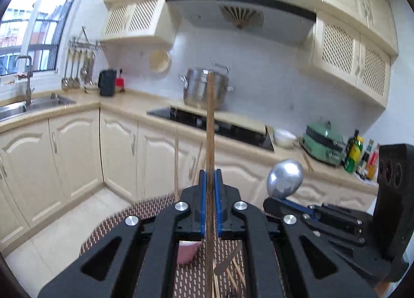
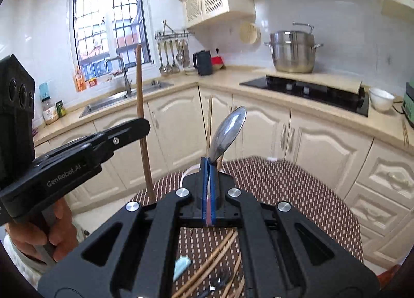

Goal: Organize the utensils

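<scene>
My left gripper [image 1: 210, 176] is shut on a brown wooden chopstick [image 1: 210, 122] that stands upright between its blue pads; it also shows at the left of the right wrist view [image 2: 141, 106]. My right gripper [image 2: 209, 162] is shut on a metal spoon [image 2: 229, 131] with its bowl pointing up; the spoon also shows in the left wrist view [image 1: 284, 177]. Both are held above a brown dotted table mat [image 2: 284, 189]. A pink cup [image 1: 187, 251] stands on the mat under the left gripper. More chopsticks [image 2: 207, 269] lie on the mat below the right gripper.
Cream kitchen cabinets [image 2: 323, 147] and a countertop run behind the table. A black hob [image 2: 310, 91] carries a steel pot [image 2: 293, 52]. A sink [image 2: 116, 98] is at the left. A white bowl [image 2: 381, 98], a green appliance [image 1: 323, 142] and bottles [image 1: 354, 155] stand on the counter.
</scene>
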### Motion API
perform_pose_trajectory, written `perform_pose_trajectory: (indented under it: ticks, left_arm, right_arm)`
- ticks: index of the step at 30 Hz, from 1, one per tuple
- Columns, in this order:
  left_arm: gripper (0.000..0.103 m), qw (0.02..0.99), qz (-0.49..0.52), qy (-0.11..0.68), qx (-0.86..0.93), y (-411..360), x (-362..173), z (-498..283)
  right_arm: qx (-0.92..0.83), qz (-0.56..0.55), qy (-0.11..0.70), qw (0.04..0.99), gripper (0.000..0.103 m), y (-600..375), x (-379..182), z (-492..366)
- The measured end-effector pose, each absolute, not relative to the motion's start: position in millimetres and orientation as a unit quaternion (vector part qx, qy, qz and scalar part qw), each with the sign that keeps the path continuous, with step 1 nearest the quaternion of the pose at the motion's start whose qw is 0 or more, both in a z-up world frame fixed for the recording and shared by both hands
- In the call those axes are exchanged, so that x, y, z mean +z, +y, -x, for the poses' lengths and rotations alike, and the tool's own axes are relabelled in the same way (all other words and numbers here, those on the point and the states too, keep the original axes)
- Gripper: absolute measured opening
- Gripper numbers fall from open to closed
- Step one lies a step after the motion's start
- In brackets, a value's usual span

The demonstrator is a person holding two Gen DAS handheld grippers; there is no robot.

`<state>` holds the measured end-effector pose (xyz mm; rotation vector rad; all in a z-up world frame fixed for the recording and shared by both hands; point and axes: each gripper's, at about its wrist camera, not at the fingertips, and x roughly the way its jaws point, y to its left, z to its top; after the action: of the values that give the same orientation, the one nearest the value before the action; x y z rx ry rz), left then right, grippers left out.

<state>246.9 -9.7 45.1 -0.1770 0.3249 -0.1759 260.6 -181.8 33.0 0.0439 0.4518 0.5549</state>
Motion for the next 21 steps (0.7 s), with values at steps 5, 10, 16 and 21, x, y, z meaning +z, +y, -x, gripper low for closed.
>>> perform_pose_trajectory:
  ticks: [5,10,16,21]
  left_arm:
    - [0.006,0.987,0.103,0.109,-0.059,-2.4,59.2,-262.2]
    - [0.006,0.991,0.113,0.068,-0.039,1.4,59.2,-274.9]
    - [0.006,0.990,0.124,0.065,-0.023,5.9,33.9,-301.1]
    - [0.006,0.989,0.108,0.095,-0.019,4.5,12.6,-311.1]
  right_arm:
    - [0.271,-0.021,0.202,0.941,0.002,-172.5,42.0,-277.6]
    - [0.264,-0.022,0.191,0.945,0.002,-167.7,35.9,-291.7]
    - [0.242,-0.022,0.186,0.952,0.002,-162.0,21.7,-304.5]
    - [0.242,-0.021,0.198,0.950,0.002,-156.9,9.5,-309.4]
